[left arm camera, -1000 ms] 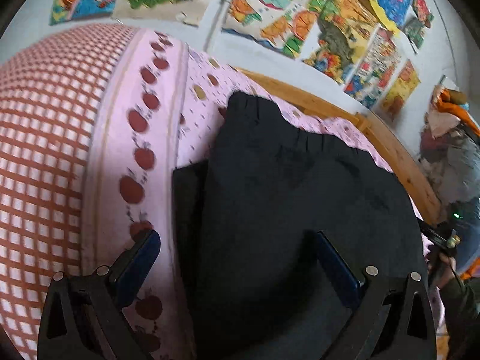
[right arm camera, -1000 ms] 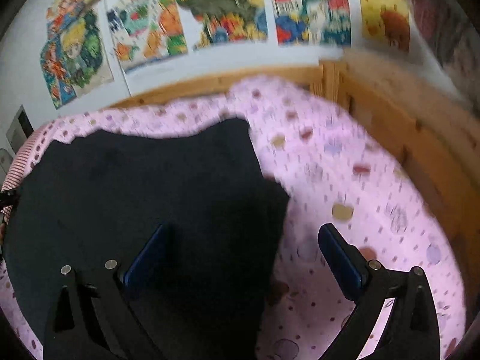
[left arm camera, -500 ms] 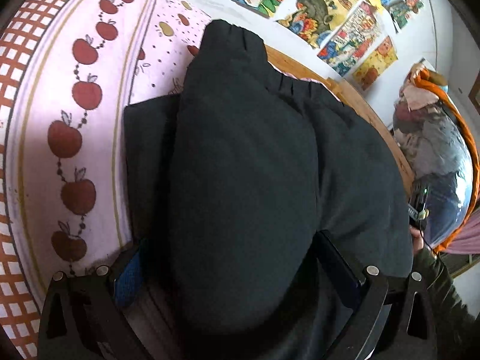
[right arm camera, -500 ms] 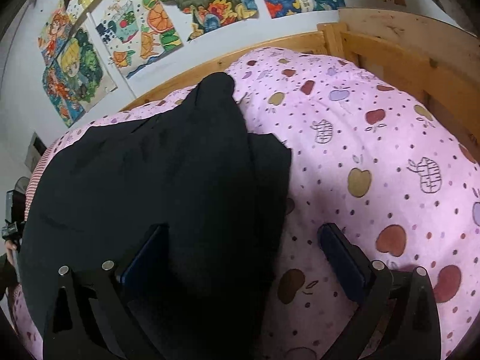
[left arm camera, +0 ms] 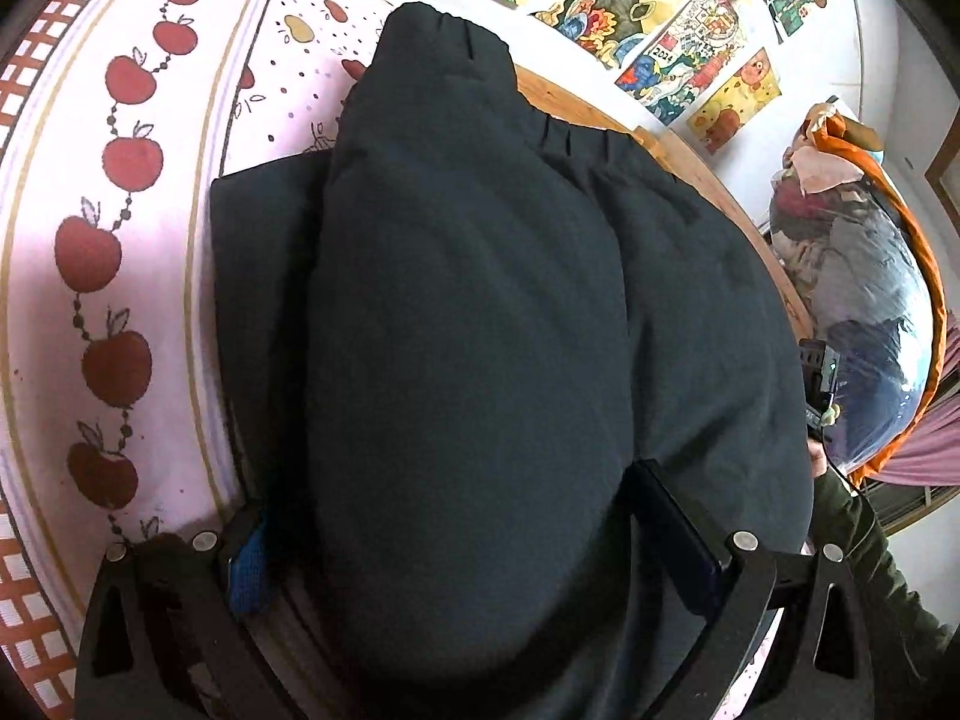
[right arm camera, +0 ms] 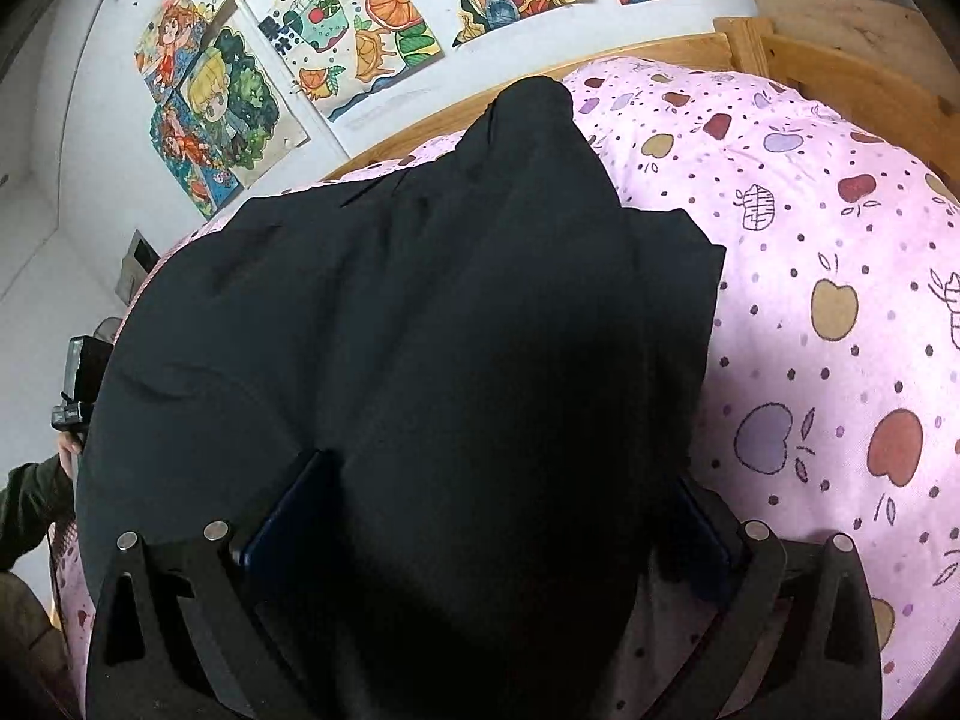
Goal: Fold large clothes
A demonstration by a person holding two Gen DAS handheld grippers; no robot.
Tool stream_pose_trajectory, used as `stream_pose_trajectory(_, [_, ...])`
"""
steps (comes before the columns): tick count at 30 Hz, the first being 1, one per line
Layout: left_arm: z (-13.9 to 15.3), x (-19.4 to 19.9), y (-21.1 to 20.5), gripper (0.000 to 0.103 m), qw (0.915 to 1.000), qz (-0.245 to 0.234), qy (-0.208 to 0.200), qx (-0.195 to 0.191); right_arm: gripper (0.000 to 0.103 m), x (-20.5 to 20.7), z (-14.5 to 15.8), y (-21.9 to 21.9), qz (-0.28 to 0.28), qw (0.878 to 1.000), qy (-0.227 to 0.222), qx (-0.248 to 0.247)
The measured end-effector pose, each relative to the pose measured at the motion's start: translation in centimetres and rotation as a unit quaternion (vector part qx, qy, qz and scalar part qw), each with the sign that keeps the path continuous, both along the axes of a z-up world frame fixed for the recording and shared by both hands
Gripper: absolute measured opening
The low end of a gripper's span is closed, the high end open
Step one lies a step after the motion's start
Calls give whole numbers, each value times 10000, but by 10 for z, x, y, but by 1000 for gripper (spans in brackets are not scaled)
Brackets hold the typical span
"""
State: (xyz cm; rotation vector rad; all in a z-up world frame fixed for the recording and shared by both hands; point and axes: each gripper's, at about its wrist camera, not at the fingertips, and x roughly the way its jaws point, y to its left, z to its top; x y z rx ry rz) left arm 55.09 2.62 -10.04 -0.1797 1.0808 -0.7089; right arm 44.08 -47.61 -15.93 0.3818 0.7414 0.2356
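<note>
Both grippers — left gripper [left arm camera: 474, 546] and right gripper [right arm camera: 486, 516] — are standing wide, a bulging fold of black garment [left arm camera: 480, 300] sitting between each pair of fingers. Only the left view is showing the apple-border sheet [left arm camera: 120, 276] at nine o'clock; the right is showing the pink dotted bedding [right arm camera: 828, 312] at three o'clock.

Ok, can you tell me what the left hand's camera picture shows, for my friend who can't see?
A big dark garment bulges up between the left gripper fingers, filling most of the picture. It lies on a pink apple-print bedsheet, with bright drawings on the wall behind.

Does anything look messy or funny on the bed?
A little. The black garment bulges up in a puffy hump between the fingers of both grippers, and a flat layer pokes out unevenly along one side. Nothing looks torn or spilled on the pink apple bedding.
</note>
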Motion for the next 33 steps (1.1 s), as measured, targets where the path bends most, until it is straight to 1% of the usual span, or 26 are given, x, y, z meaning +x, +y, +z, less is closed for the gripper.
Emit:
stream_pose_trajectory(6, [3, -4, -3, 103, 9996, -248, 78, -99, 102, 2, 3, 6, -51, 9998, 65, -181])
stream_pose_trajectory(10, [6, -10, -1, 102, 9989, -432, 53, -179, 102, 3, 4, 6, -51, 9999, 77, -139])
stream_pose_trajectory(14, [6, -9, 3, 102, 9990, -371, 78, -243, 102, 1, -1, 2, -47, 9999, 87, -66])
stream_pose_trajectory(16, [3, -6, 3, 102, 9994, -260, 141, -186, 102, 1, -2, 2, -64, 9999, 83, -72])
stream_pose_trajectory(21, [1, -8, 1, 103, 9996, -232, 143, -102, 102, 0, -3, 1, -60, 9999, 102, -56])
stream_pose_trajectory(23, [2, -9, 2, 102, 9995, -255, 127, -143, 102, 2, -2, 1, -46, 9996, 252, -74])
stream_pose_trajectory(24, [4, -10, 3, 101, 9994, -265, 105, -179, 102, 5, 0, 1, -43, 9992, 396, -56])
stream_pose_trajectory(27, [5, -10, 7, 94, 9994, -216, 107, -249, 102, 12, 7, 3, -91, 9966, 818, 17])
stream_pose_trajectory(28, [6, -10, 9, 90, 9994, -202, 114, -264, 102, 13, 10, 6, -93, 9959, 896, -7])
stream_pose_trajectory(31, [11, -12, 9, 80, 9996, -168, 103, -197, 102, 11, 20, 19, -68, 9960, 852, -276])
stream_pose_trajectory(32, [13, -13, 9, 75, 9997, -138, 98, -168, 99, 9, 24, 25, -42, 9961, 791, -392])
stream_pose_trajectory(33, [14, -13, 9, 73, 9998, -104, 96, -158, 93, 7, 27, 29, -30, 9962, 734, -462])
